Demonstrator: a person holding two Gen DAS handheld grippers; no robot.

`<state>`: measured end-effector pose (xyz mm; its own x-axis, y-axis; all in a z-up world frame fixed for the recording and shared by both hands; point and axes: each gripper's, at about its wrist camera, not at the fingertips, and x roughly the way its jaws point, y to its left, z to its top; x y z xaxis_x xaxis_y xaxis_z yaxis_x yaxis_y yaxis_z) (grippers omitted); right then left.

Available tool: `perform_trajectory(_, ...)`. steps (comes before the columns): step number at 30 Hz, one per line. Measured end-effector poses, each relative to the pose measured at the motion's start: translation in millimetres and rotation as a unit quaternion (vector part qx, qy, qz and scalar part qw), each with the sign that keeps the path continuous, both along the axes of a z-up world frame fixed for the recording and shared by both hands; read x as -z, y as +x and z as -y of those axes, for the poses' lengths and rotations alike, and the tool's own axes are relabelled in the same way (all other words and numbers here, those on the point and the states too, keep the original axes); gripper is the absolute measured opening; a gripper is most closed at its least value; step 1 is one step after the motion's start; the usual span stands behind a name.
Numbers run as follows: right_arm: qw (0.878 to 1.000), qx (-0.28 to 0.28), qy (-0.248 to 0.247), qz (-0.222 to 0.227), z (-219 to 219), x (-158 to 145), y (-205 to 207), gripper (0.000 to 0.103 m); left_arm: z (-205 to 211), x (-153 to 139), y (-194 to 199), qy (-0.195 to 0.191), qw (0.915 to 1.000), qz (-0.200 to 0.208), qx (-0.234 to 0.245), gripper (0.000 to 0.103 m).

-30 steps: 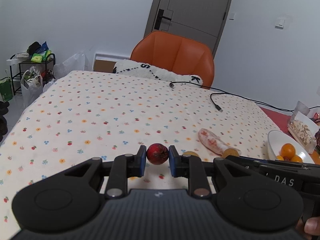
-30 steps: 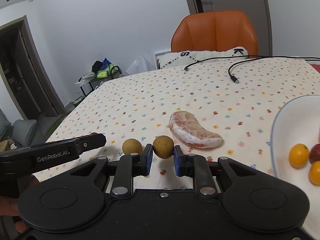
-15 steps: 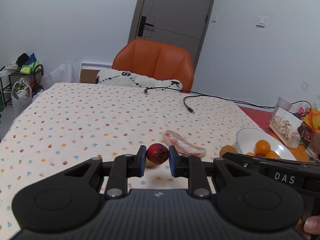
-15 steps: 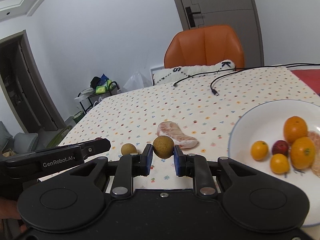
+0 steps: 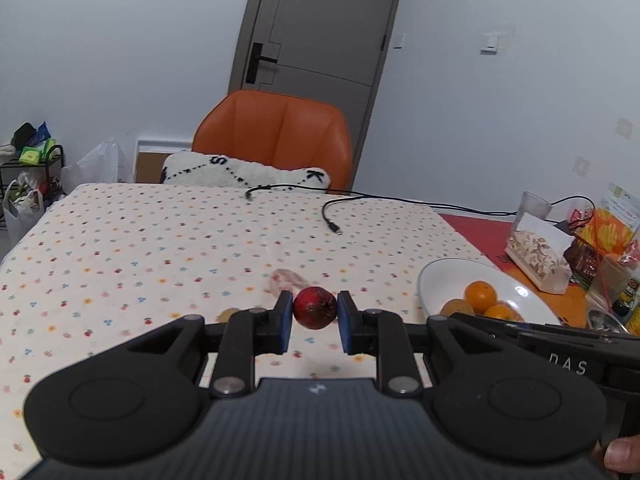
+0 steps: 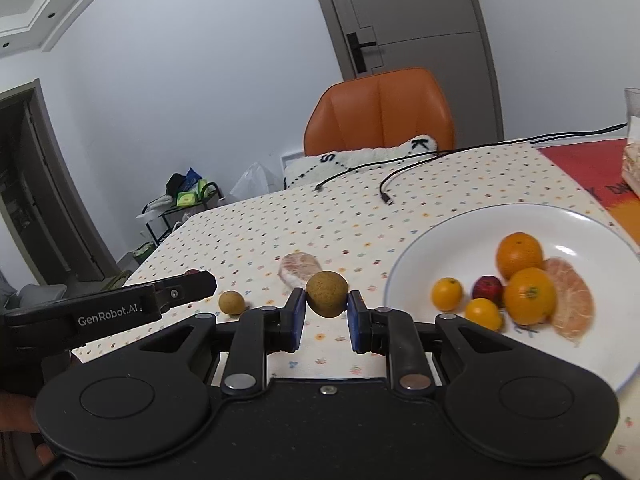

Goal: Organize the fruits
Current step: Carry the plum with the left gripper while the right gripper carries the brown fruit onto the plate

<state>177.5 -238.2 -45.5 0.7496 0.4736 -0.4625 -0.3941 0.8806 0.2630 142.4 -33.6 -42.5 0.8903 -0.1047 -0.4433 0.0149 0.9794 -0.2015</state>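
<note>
The left gripper [image 5: 315,322] is closed on a small dark red fruit [image 5: 315,307]. Its two blue pads touch the fruit on both sides and hold it up above the dotted tablecloth [image 5: 160,248]. The right gripper [image 6: 326,320] is closed on a round brown longan [image 6: 327,294] in the same way, with a pad on each side.

The white plate [image 6: 452,232] is the big thing to look at. The held longan is up in the air just to the left of the plate. On the plate sit two big oranges [image 6: 519,255], two small yellow-orange fruits [image 6: 446,294], a little red fruit [image 6: 487,288] and a peeled pomelo piece [image 6: 570,300] at the right side. The fruits lie close together, and some touch.

Left of the plate, a wrapped pomelo piece [image 6: 299,266] lies on the cloth. A second longan [image 6: 231,303] lies farther left, well apart from the plate. The held red fruit is also left of the plate, near the left gripper's black body.

Behind the plate, two black cables [image 6: 400,184] lie on the cloth. An orange chair [image 6: 380,108] with a white cushion [image 6: 360,158] stands at the far end of the table.
</note>
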Motion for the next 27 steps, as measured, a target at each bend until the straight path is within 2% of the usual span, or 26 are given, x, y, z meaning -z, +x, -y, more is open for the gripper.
perform_trajectory(16,0.999,0.05,0.019,0.004,62,3,-16,0.021,54,-9,5,0.011,0.9989,0.012,0.044,0.022)
perform_trajectory(27,0.996,0.082,0.026,-0.001,96,9,-15,0.021,81,-2,14,0.013,0.9973,0.004,0.072,0.022)
